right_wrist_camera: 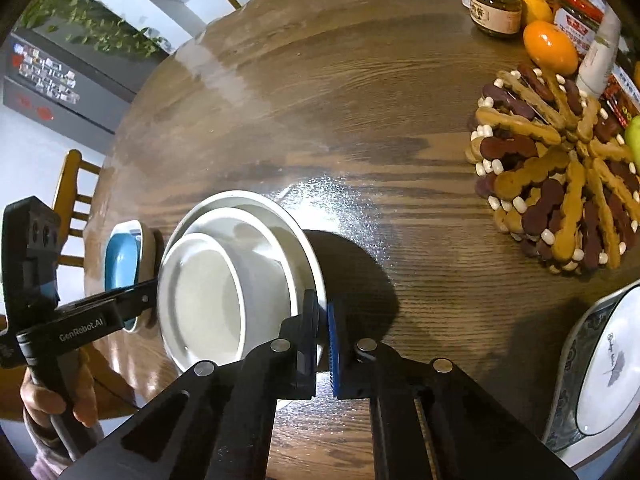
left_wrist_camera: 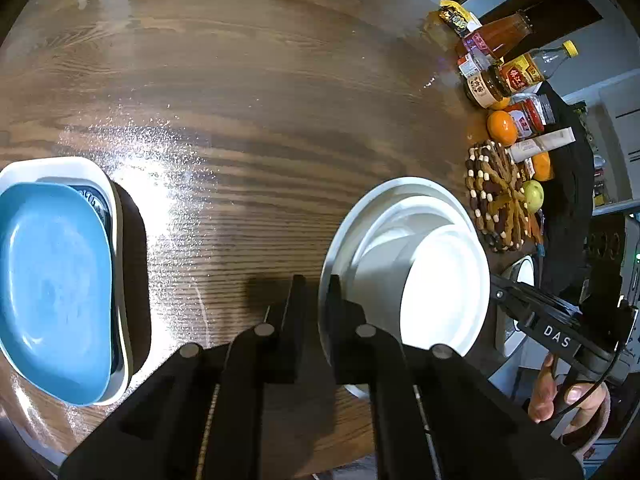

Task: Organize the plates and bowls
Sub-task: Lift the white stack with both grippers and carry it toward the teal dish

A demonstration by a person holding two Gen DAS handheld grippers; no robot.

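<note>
A stack of white bowls nested in a white plate [left_wrist_camera: 404,216] [right_wrist_camera: 280,216] is held tilted above the wooden table [left_wrist_camera: 260,120]. My left gripper [left_wrist_camera: 318,300] is shut on the plate's left rim. My right gripper [right_wrist_camera: 322,320] is shut on its opposite rim, blue pad on the outside. The inner white bowl [left_wrist_camera: 444,292] [right_wrist_camera: 200,300] sits inside a larger bowl. A blue dish [left_wrist_camera: 52,288] [right_wrist_camera: 122,256] lies in a white dish [left_wrist_camera: 80,168] at the left.
A beaded trivet [left_wrist_camera: 496,196] [right_wrist_camera: 560,184], oranges [left_wrist_camera: 502,126] [right_wrist_camera: 550,46], jars and bottles [left_wrist_camera: 500,64] crowd the table's right side. A patterned plate [right_wrist_camera: 608,364] lies at the lower right. Chairs [right_wrist_camera: 72,200] stand beyond the table.
</note>
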